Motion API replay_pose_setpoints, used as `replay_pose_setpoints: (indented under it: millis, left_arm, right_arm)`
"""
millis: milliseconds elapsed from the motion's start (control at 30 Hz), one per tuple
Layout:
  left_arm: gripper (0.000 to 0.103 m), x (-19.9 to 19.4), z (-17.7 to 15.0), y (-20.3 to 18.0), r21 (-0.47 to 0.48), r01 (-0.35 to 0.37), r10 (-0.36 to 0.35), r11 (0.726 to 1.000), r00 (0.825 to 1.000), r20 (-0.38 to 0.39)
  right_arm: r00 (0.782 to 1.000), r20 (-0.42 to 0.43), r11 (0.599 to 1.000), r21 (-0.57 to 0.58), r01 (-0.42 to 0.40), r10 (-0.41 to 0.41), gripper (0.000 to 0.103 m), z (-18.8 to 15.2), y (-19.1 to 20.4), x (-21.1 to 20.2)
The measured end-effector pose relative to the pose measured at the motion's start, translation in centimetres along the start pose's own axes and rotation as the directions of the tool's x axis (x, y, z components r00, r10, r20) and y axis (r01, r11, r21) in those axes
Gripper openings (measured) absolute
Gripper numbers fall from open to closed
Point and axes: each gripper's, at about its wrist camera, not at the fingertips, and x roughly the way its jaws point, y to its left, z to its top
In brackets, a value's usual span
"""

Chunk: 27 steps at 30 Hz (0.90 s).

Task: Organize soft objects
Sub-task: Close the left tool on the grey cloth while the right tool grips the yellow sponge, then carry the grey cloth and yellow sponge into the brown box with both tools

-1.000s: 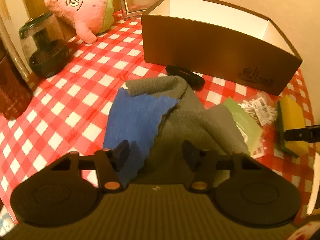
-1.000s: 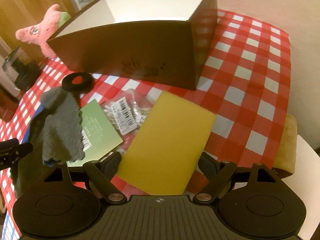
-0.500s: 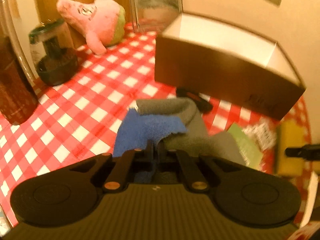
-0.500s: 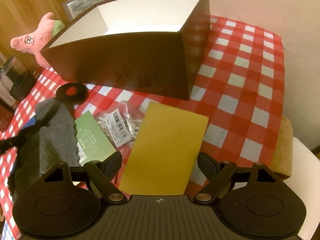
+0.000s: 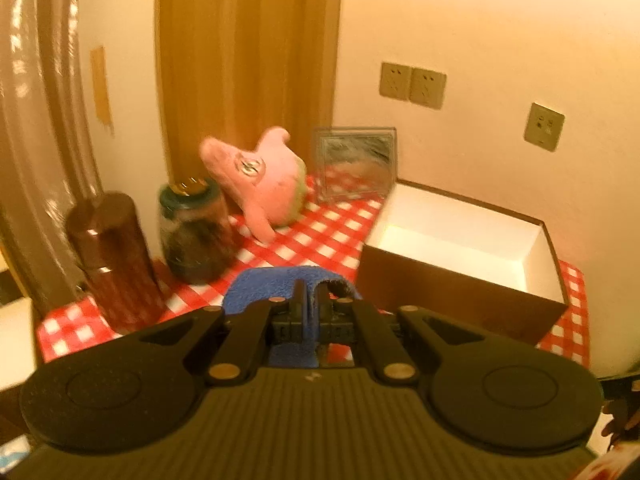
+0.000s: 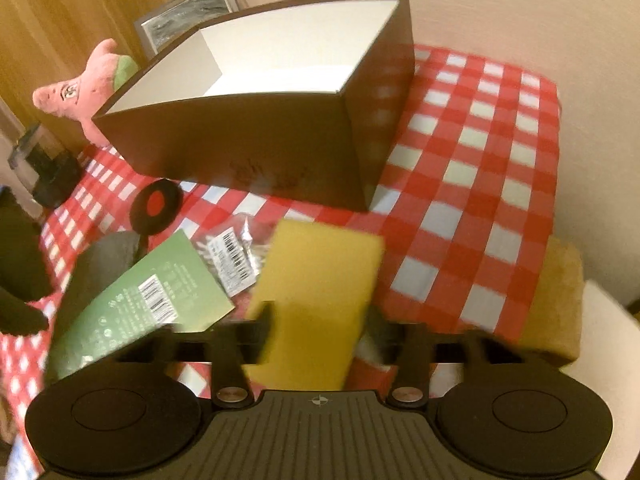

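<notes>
My left gripper is shut on a blue cloth and holds it in the air above the red checked table. The cloth drapes over the fingers to the left. An open brown box, white inside, stands just right of the cloth; the right wrist view shows the box too. A pink plush leans at the back. My right gripper has a yellow sponge between its fingers. Both pads touch the sponge's sides, and the jaws are opening slightly. A grey cloth lies at the left.
A glass jar, a brown canister and a picture frame stand along the back left. A green card, a swab packet and a black disc lie before the box. A tan cushion sits beyond the right edge.
My left gripper shut on the blue cloth and rose with it, leaving the grey cloth on the table. My right jaws narrowed onto the yellow sponge, which shifted left over the swab packet.
</notes>
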Motion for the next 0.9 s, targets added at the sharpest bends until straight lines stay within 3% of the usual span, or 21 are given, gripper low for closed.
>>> replay_pose_setpoints:
  millis: [167, 267, 533, 567, 900]
  left_arm:
    - [0.003, 1.3, -1.1, 0.5, -0.013, -0.043, 0.042, 0.999, 0.998, -0.050]
    - [0.003, 2.3, -2.3, 0.6, 0.005, -0.075, 0.075, 0.997, 0.994, -0.083]
    - [0.003, 3.3, -3.5, 0.2, 0.022, -0.074, 0.076, 0.997, 0.991, -0.113]
    - [0.003, 3.3, -3.4, 0.1, 0.025, -0.071, 0.074, 0.997, 0.991, -0.112]
    - [0.003, 1.7, -0.9, -0.9, 0.054, -0.021, 0.023, 0.998, 0.999, -0.040]
  right_arm:
    - [1.000, -0.001, 0.999, -0.035, 0.020, -0.020, 0.077, -0.2, 1.4, 0.5]
    - [0.997, -0.006, 0.996, -0.048, 0.073, -0.073, 0.079, -0.1, 2.0, 1.7]
    - [0.992, -0.044, 0.993, -0.024, 0.117, -0.118, 0.079, 0.2, 2.0, 4.5]
    - [0.992, -0.040, 0.993, -0.023, 0.117, -0.117, 0.075, 0.2, 1.9, 4.5]
    - [0.998, 0.022, 0.997, -0.033, 0.067, -0.066, 0.069, 1.6, 0.7, -1.1]
